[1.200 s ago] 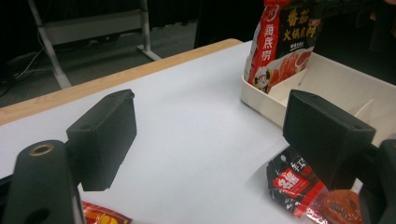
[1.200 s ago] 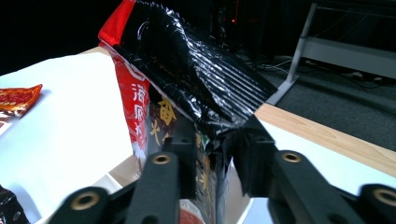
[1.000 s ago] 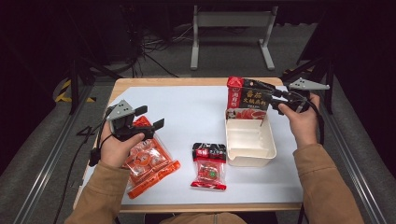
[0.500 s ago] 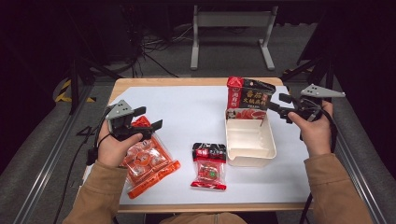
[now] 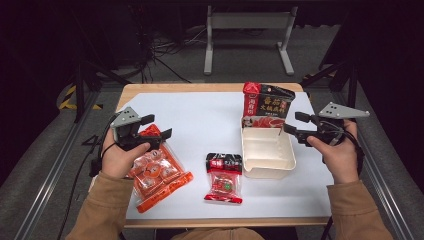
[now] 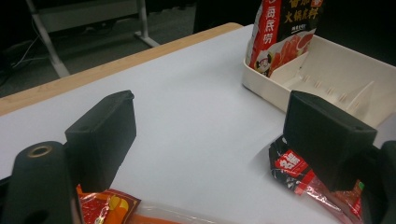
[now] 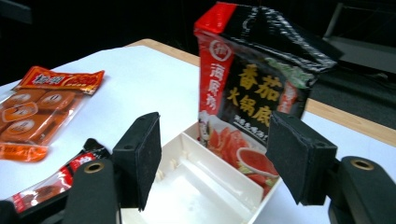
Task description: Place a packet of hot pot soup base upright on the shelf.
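- Table: white sheet over a wood top, wood showing as a strip along the far and near edges; broad bare stretch in the middle, between the two hands
- White tray: divided, right of centre, its right wall near the sheet's right edge; far compartment holds the sauce pouch, near one bare
- Orange snack pack: flat at left, near corner close to the sheet's front edge; part hidden under the left hand
- Sauce pouch: red and black, upright, leaning on the tray's far end; unmoved since a second ago
- Small red packet: flat, just left of the tray, not touching
- Right gripper: drawn back off the pouch toward the right edge; jaws have just been opening, spread, nothing between
- Left gripper: over the orange pack's far end, in place as before; jaws apart, empty
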Available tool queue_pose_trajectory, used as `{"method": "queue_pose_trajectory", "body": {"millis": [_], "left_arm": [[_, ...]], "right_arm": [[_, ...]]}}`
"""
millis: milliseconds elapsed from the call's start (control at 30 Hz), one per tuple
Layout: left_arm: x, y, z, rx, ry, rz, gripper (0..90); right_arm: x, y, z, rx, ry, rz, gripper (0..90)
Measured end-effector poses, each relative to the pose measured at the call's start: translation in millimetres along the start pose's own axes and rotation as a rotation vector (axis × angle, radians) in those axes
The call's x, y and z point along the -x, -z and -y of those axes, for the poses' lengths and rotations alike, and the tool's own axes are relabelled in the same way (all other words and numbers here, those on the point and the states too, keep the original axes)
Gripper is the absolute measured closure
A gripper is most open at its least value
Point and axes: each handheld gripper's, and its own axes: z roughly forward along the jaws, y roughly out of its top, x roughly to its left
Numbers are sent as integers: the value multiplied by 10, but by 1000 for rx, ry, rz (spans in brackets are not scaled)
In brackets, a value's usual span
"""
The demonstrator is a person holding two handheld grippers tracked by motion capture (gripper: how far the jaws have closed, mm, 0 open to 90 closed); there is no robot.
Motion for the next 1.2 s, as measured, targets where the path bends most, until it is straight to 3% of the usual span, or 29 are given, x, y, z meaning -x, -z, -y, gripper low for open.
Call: {"method": "queue_pose_trajectory", "body": {"millis": [167, 467, 700, 900, 1200], "left_arm": [[-46, 32, 0, 6, 13, -5, 181], [-102, 107, 30, -1, 17, -42, 185], [-228, 212, 120, 12, 14, -113, 183], [-396, 269, 253, 8, 47, -174, 184], [-601, 295, 455, -44, 90, -233, 186]], "right_arm": [[-113, 5, 23, -4, 17, -42, 335], [-196, -54, 45, -10, 39, -83, 321], [-303, -162, 77, -19, 70, -111, 318], [-388, -223, 72, -30, 83, -137, 313], [-418, -248, 92, -41, 86, -149, 308]]}}
